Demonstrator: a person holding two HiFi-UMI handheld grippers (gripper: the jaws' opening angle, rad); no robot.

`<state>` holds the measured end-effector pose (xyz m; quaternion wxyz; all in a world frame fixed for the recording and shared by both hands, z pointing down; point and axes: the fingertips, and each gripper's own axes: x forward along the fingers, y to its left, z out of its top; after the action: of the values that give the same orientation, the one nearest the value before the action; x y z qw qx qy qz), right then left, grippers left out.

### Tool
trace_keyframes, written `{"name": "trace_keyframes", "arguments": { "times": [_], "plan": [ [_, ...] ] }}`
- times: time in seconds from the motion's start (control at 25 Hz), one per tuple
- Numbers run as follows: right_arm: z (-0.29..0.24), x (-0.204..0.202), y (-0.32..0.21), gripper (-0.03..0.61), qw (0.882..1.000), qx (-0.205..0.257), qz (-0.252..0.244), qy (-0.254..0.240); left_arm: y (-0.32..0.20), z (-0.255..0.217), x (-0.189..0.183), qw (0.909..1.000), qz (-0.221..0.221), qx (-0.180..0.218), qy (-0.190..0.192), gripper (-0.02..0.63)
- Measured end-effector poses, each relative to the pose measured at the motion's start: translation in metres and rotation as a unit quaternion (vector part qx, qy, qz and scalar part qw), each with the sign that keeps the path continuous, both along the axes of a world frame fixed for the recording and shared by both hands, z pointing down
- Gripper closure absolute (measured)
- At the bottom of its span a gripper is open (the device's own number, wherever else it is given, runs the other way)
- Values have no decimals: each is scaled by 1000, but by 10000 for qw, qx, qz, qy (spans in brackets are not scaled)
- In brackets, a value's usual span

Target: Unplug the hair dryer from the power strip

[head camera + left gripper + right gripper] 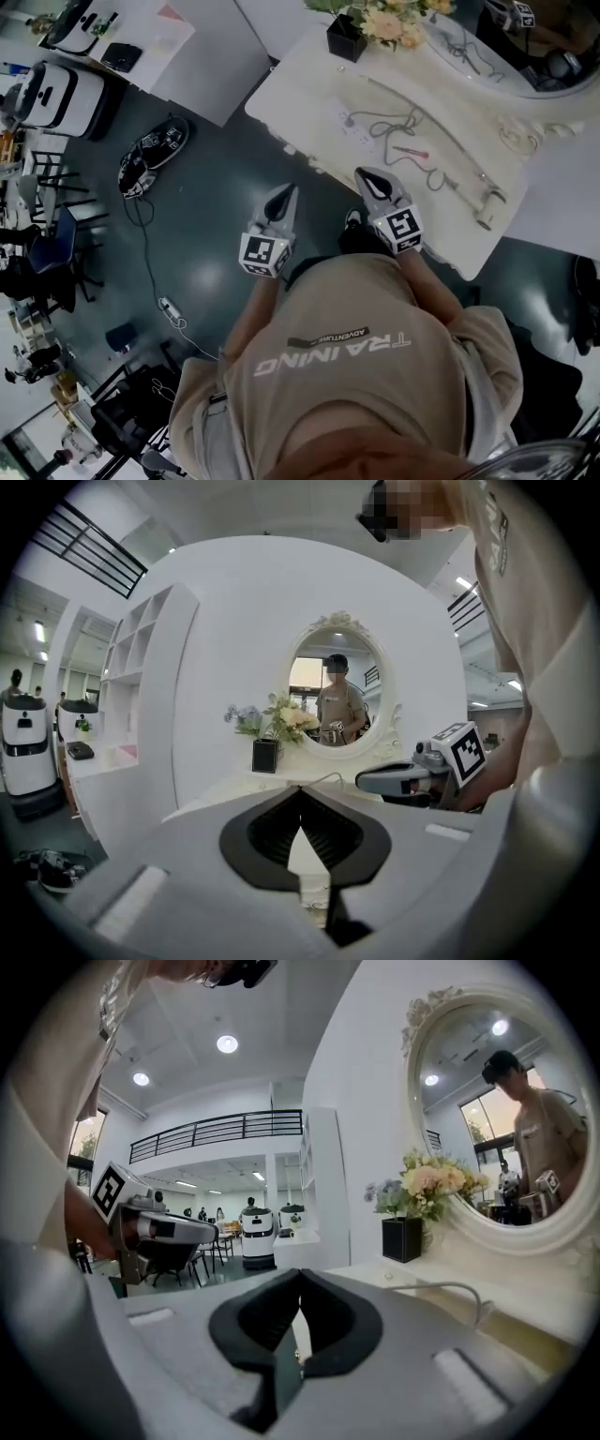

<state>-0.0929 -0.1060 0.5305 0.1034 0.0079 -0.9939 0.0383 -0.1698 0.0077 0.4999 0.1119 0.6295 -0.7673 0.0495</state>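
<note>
A white power strip (350, 127) lies near the front left of the white dressing table (309, 84), and a grey cord (398, 120) loops away from it. A long white appliance (483, 202) rests near the table's right edge; I cannot tell whether it is the hair dryer. Both grippers hang side by side short of the table, over the dark floor. My left gripper (286, 194) (300, 791) is shut and empty. My right gripper (366, 175) (300, 1277) is shut too, with nothing held, its tip just at the table's near edge.
A black pot of flowers (347, 37) (265, 755) (401, 1238) and an oval mirror (336, 691) stand at the back of the table. On the floor to the left are shoes (150, 155), a cable with a small strip (171, 309) and a white robot (56, 94).
</note>
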Motion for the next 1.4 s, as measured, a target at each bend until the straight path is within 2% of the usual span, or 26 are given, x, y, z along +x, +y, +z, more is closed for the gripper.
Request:
{"name": "trace_keyframes", "arguments": {
  "times": [0.16, 0.36, 0.68, 0.8, 0.96, 1.16, 1.4],
  "plan": [
    [12, -21, -28, 574, 9997, -139, -150, 120, -35, 1, -18, 9999, -40, -39, 98, 607],
    [39, -21, -46, 574, 9982, -511, -147, 294, -69, 19, -23, 9992, 240, -273, 136, 607],
    [62, -34, -69, 574, 9963, -744, 157, 407, -109, 34, -42, 9970, 670, -315, 244, 607],
    [65, -46, -79, 574, 9953, -751, 381, 468, -125, 42, -54, 9939, 988, -343, 345, 607],
    [64, -66, -99, 574, 9917, -797, 840, 563, -154, 45, -79, 9872, 1497, -333, 433, 607],
    [76, -97, -113, 574, 9835, -719, 1248, 1095, -193, 41, -121, 9763, 2115, -188, 414, 607],
    [86, -128, -117, 574, 9659, -843, 1903, 1543, -228, 46, -160, 9535, 2968, -151, 498, 607]
  ]
}}
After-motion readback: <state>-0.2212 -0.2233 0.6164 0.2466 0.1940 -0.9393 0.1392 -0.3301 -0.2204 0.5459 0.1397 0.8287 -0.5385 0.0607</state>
